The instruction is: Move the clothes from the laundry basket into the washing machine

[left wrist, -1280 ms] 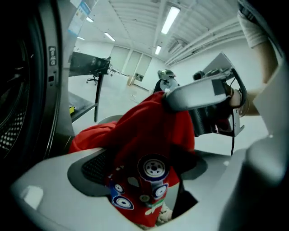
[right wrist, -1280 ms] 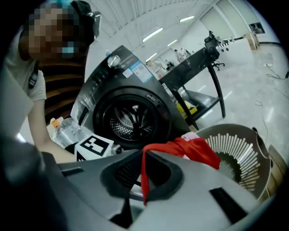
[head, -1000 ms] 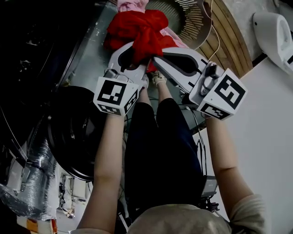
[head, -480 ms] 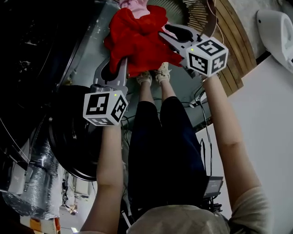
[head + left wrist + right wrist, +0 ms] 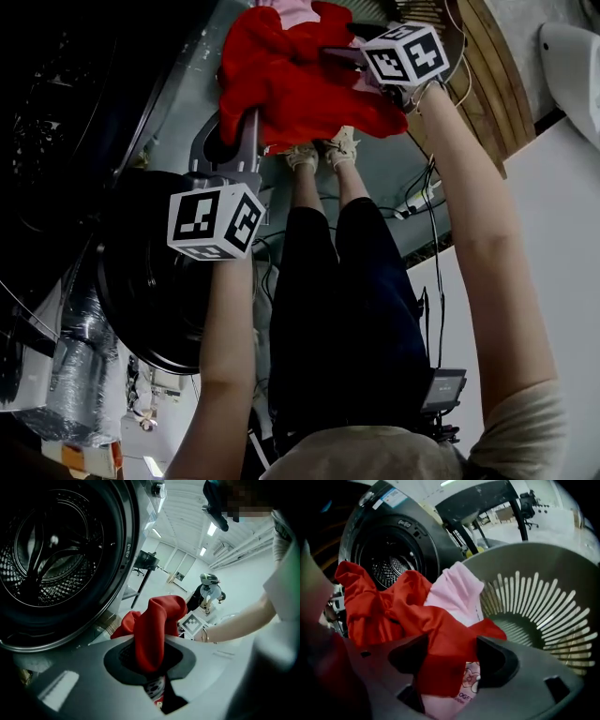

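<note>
L tool (image 5: 150, 660), jaws just closed, pinches red garment (image 5: 157, 620) by washer (image 5: 119, 550).

Only bit I can actually read is "OGET", printed on the pink garment (image 5: 457, 597); the washer (image 5: 124, 555) has lettering on its door rim and a sticker (image 5: 391, 498) up top; both too small for me.

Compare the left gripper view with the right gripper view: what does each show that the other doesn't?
Only the left gripper view shows the person's forearm and a distant person in the room behind. Only the right gripper view shows the slotted laundry basket and the pink garment. Both show the red garment and the washing machine with its drum open.
</note>
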`<state>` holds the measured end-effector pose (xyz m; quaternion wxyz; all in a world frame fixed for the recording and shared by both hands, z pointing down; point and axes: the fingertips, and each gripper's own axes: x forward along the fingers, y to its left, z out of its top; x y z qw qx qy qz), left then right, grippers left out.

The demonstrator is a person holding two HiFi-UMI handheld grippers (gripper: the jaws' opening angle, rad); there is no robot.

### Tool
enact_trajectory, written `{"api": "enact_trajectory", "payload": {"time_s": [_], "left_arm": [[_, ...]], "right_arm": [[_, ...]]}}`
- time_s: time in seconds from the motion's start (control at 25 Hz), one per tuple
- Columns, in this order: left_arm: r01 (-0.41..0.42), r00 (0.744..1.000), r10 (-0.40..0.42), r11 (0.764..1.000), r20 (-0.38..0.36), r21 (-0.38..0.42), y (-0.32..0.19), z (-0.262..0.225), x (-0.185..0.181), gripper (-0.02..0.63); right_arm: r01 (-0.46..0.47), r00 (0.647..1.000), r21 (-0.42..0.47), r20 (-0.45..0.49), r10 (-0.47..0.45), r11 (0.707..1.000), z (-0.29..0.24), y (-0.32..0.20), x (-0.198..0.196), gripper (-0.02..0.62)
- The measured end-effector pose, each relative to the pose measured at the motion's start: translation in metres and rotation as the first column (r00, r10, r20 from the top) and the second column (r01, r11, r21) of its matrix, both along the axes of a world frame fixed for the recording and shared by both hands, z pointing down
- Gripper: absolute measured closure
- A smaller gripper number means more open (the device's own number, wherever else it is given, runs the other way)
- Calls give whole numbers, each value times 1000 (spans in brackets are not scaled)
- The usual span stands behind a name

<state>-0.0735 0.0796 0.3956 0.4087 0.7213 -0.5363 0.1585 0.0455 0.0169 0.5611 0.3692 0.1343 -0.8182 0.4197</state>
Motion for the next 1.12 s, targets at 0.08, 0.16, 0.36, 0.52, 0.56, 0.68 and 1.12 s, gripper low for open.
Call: {"api": "enact_trajectory", "payload": {"time_s": [0.08, 0.16, 0.36, 0.52, 0.56, 0.68, 1.12], "left_arm": [[2, 1000, -2, 1000, -5, 1, 0, 3, -2, 552], [4, 1000, -4, 1000, -18, -5, 2, 5, -3, 553], [15, 999, -15, 1000, -33, -15, 4, 7, -2, 552], [45, 998, -46, 999, -53, -17, 1, 1, 2, 552], [55, 997, -55, 998, -58, -15, 1, -2, 4, 552], [65, 994, -65, 998, -93, -2, -3, -12, 17, 552], [-151, 958, 168, 985, -234, 87, -11, -42, 73, 396]], "right_arm": [[-13, 1000, -92, 25, 16, 996, 7, 5, -5, 299], [-21, 998, -99, 54, 26, 995, 4, 10, -12, 374], [-100, 990, -33, 95, 103, 994, -23, 13, -8, 554], [-189, 964, 35, 195, 179, 981, -92, 6, 4, 555], [-200, 957, 40, 220, 187, 979, -111, 7, 5, 555], [-206, 932, 31, 311, 187, 978, -166, 14, 0, 554], [-154, 819, -85, 546, 175, 984, -262, 20, -45, 554]]}}
